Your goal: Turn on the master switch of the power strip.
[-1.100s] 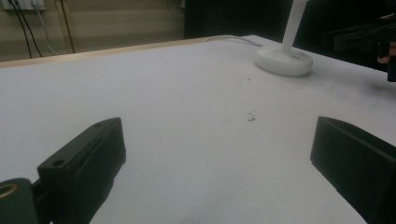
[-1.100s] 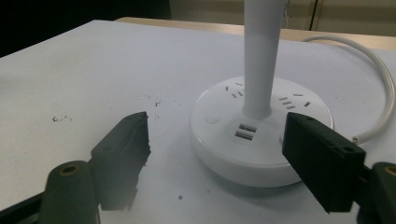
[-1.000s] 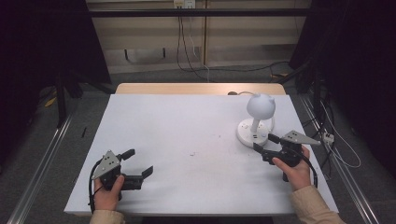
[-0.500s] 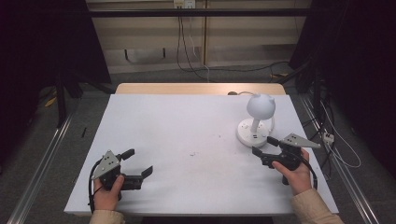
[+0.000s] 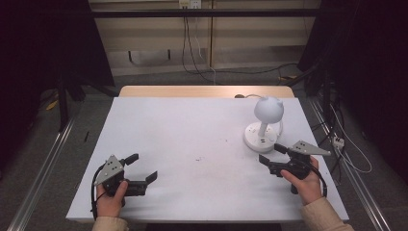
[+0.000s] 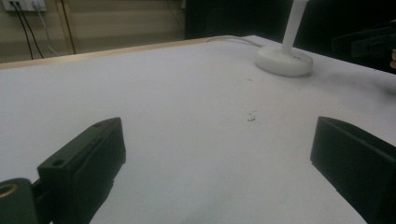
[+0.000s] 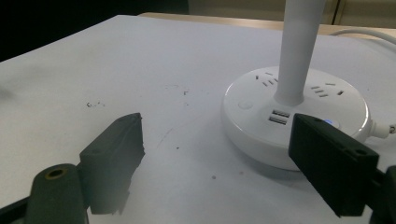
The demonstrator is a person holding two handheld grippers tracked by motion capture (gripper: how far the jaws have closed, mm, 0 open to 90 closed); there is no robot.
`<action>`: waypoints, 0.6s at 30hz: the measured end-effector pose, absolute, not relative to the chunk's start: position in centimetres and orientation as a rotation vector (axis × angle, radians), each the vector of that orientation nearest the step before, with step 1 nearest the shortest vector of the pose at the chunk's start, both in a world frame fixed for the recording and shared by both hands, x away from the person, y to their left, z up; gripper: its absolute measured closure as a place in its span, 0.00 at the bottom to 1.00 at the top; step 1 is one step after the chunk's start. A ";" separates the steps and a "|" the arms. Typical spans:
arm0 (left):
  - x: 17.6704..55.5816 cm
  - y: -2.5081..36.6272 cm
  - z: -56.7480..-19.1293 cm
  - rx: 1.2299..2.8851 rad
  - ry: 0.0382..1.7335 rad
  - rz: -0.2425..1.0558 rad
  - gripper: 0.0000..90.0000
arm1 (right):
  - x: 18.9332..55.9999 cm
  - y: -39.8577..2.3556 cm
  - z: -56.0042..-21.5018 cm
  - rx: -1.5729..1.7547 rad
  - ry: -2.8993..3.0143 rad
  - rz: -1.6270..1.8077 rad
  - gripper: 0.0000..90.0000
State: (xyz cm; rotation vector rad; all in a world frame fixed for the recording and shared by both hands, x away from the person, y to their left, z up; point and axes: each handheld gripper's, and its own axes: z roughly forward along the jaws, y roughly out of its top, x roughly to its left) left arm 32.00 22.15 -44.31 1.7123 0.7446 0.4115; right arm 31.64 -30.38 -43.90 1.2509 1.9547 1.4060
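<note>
A white desk lamp with a round, eared head stands at the table's right on a round base. The base carries sockets, two USB ports and a button, and a white stem rises from it. My right gripper is open just in front of the base with nothing between its jaws; in the right gripper view the base lies just beyond the right jaw. My left gripper rests open at the front left, far from the lamp. In the left gripper view bare table lies between its jaws.
The white table top has a few small dark specks near its middle. The lamp's white cable runs off the far edge. Metal rails flank the table on the floor, and a power strip lies on the floor at the right.
My right gripper has drawn back slightly from the lamp base toward the table's front edge. The left gripper and the lamp have not moved.
</note>
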 end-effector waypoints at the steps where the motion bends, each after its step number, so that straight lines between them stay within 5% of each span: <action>1: 32.0 22.2 -44.3 1.712 0.744 0.412 0.03 | 31.6 -30.4 -43.9 1.250 1.957 1.407 0.20; 18: 32.0 22.1 -44.4 1.716 0.747 0.411 0.03 | 30.3 -30.2 -44.4 1.238 1.986 1.420 0.19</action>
